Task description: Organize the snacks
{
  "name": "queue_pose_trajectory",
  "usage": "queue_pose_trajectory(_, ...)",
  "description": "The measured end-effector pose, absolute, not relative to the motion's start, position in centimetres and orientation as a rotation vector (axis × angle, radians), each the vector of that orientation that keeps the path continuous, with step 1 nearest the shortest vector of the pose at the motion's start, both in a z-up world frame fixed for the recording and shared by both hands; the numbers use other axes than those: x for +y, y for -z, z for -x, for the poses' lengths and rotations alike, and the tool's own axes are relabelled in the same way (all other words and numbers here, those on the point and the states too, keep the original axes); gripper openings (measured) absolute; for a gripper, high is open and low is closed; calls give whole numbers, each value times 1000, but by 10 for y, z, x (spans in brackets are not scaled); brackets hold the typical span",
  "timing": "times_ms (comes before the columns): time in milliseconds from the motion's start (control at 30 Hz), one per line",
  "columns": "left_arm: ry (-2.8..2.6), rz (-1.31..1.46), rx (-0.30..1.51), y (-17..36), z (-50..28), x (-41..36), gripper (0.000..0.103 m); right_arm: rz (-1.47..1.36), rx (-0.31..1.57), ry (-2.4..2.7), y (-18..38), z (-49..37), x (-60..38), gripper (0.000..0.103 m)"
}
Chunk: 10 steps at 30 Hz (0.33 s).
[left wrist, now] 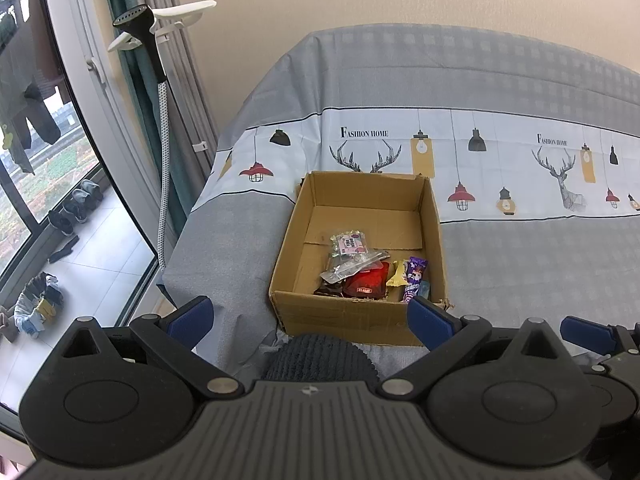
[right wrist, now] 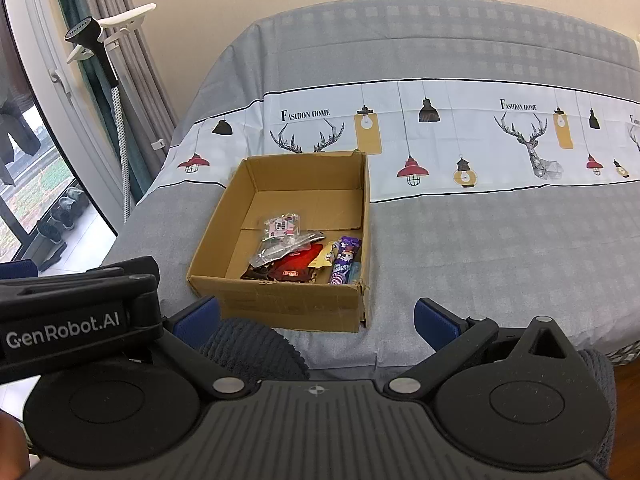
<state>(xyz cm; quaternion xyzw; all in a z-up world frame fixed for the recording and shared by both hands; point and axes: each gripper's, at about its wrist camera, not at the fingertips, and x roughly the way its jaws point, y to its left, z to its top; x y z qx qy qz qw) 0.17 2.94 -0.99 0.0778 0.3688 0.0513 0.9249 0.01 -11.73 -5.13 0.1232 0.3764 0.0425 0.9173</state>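
An open cardboard box (left wrist: 344,316) (right wrist: 280,304) stands on the bed near its front edge. Inside lie several snacks: a clear bag (left wrist: 352,260) (right wrist: 280,246), a red packet (left wrist: 366,282) (right wrist: 294,266), a yellow wrapper (left wrist: 398,274) (right wrist: 325,256) and a purple bar (left wrist: 416,276) (right wrist: 345,262). My left gripper (left wrist: 312,320) is open and empty, just in front of the box. My right gripper (right wrist: 316,322) is open and empty, in front of the box's right corner.
The bed wears a grey cover (left wrist: 540,264) (right wrist: 500,240) with a white lamp-and-deer band. A garment steamer (left wrist: 160,120) (right wrist: 116,120) stands by the curtain and window at the left. A dark knitted thing (left wrist: 320,360) (right wrist: 256,348) lies under the grippers.
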Motion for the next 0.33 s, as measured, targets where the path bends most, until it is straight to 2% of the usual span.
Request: queue_pose_trajectory(333, -118, -170, 777, 15, -8, 26, 103, -253, 788, -104, 58, -4, -120, 102)
